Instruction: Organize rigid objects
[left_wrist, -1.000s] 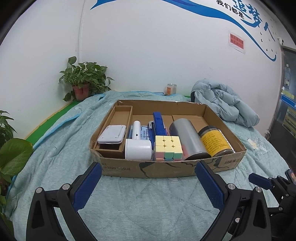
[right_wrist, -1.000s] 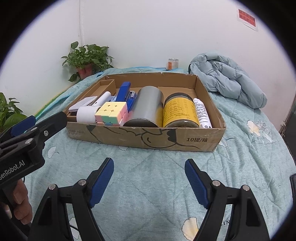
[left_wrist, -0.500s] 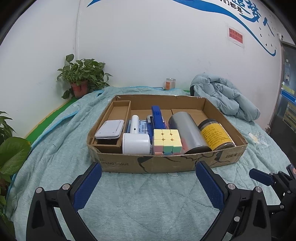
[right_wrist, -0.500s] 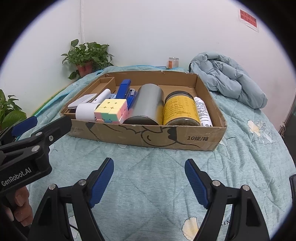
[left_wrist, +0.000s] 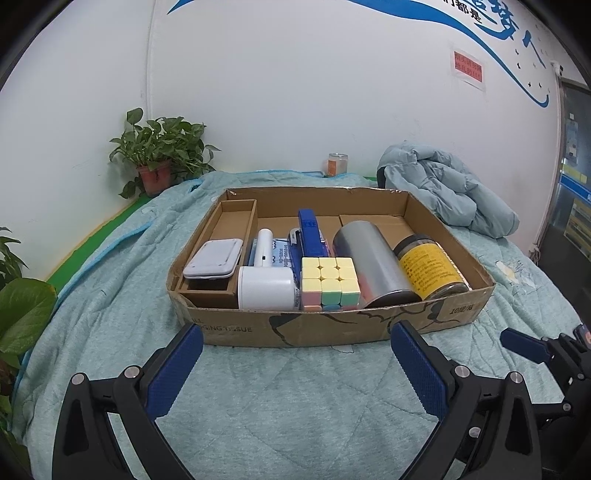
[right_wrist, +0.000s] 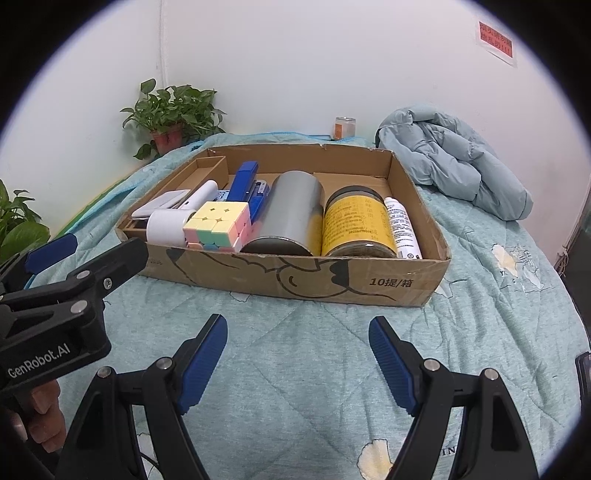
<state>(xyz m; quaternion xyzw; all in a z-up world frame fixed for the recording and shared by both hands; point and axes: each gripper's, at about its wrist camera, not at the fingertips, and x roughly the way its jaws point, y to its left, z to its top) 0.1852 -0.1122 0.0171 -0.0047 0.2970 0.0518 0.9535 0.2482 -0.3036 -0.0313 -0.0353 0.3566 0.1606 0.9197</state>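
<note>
Both hand-held grippers hover empty in front of a shallow cardboard box on a quilted teal bedspread, the left gripper and right gripper each with blue-padded jaws spread wide and nothing between them, apparently held back so the person can survey the contents. Inside the box, the rigid objects lie packed side by side along its near wall: a white cylinder, a pastel puzzle cube, a metal canister and a yellow-labelled jar, both on their sides, probably so they sit below the rim. Behind the cube rests a blue stapler; at the box's left, a narrow cardboard insert holds a grey case. A white spray bottle hugs the right wall. Beyond the box, against a white wall, stand a potted plant and a small jar, and a pale blue jacket is heaped to its right.
</note>
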